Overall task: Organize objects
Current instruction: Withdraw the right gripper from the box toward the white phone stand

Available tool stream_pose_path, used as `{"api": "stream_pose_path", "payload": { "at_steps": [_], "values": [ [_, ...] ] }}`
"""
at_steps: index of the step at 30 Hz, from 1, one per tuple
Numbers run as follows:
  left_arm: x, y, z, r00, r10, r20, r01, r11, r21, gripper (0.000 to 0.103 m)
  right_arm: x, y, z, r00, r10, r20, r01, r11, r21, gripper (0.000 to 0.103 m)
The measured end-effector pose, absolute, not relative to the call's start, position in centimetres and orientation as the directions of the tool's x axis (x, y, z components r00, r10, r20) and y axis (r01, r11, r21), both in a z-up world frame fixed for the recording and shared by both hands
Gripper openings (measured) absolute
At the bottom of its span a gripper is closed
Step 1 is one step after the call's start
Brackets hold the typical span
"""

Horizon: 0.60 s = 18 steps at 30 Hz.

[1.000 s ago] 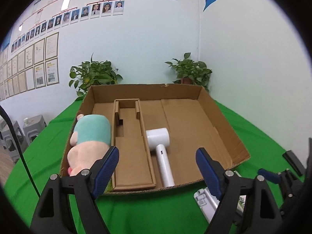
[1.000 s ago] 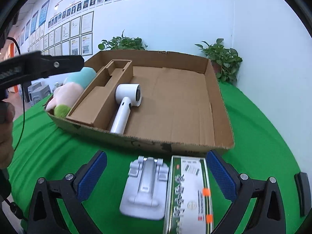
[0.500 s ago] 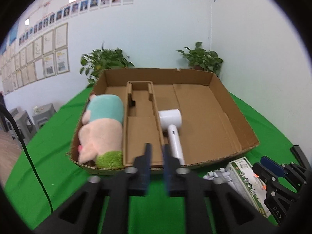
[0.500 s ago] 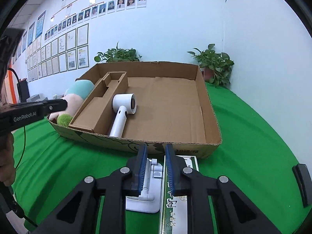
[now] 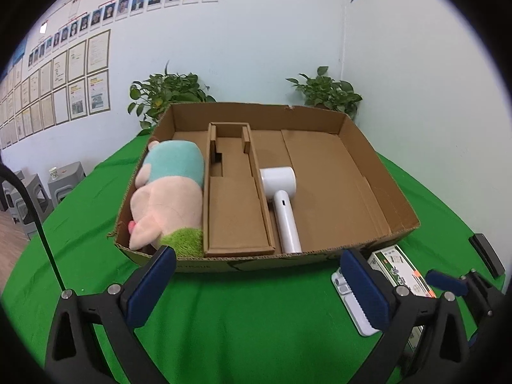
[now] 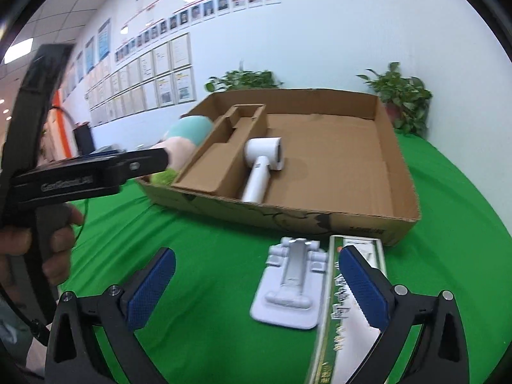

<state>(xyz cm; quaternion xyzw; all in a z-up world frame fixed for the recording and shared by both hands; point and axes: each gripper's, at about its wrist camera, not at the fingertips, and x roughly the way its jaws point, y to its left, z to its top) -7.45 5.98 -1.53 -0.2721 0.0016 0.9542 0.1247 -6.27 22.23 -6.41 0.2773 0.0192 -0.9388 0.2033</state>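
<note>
Meanwhile, both grippers hover above the green bench (image 5: 243, 316) with their jaws spread wide and nothing between them; each pair has just been opening. In the left wrist view the left gripper (image 5: 256, 288) fills the lower frame, facing the cardboard box (image 5: 396, 198) at centre. Inside the box, a plush toy (image 5: 169, 198) lies along the left side, a cardboard insert (image 5: 236, 214) sits beside it, and a white hair dryer (image 5: 283, 204) lies just right of the insert. In the right wrist view the right gripper (image 6: 256, 284) occupies the lower frame; a white stand (image 6: 291, 288) lies on the bench below the box's near wall, touching or just beside a green-and-white carton (image 6: 339, 320) on its right. A hand (image 6: 48, 243) at the left edge holds the other gripper.
</note>
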Motion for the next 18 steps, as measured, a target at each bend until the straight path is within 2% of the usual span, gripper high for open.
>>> {"api": "stream_pose_path", "payload": {
  "at_steps": [3,6,11,18],
  "values": [
    [-7.7,6.4,-2.4,-0.786,0.268,-0.557,-0.273,-0.959,-0.075,0.102,-6.2,20.9,-7.8,-0.670,-0.472,-0.573,0.472,-0.867,0.161,0.103],
    [-7.9,6.6,-3.5,-0.747,0.291,-0.598,-0.297,-0.951,-0.092,0.102,-6.4,19.9,-9.3,-0.622,-0.491,-0.610,0.488,-0.853,0.188,0.103],
    [-7.6,7.1,-5.1,-0.709,0.308,-0.634,-0.315,-0.943,-0.105,0.102,-8.4,20.6,-11.6,-0.601,-0.405,-0.689,0.409,-0.897,0.169,0.103],
    [-7.9,7.0,-5.8,-0.700,0.285,-0.655,-0.287,-0.952,-0.107,0.102,-11.0,23.0,-12.4,-0.632,-0.256,-0.732,0.292,-0.953,0.081,0.102]
  ]
}}
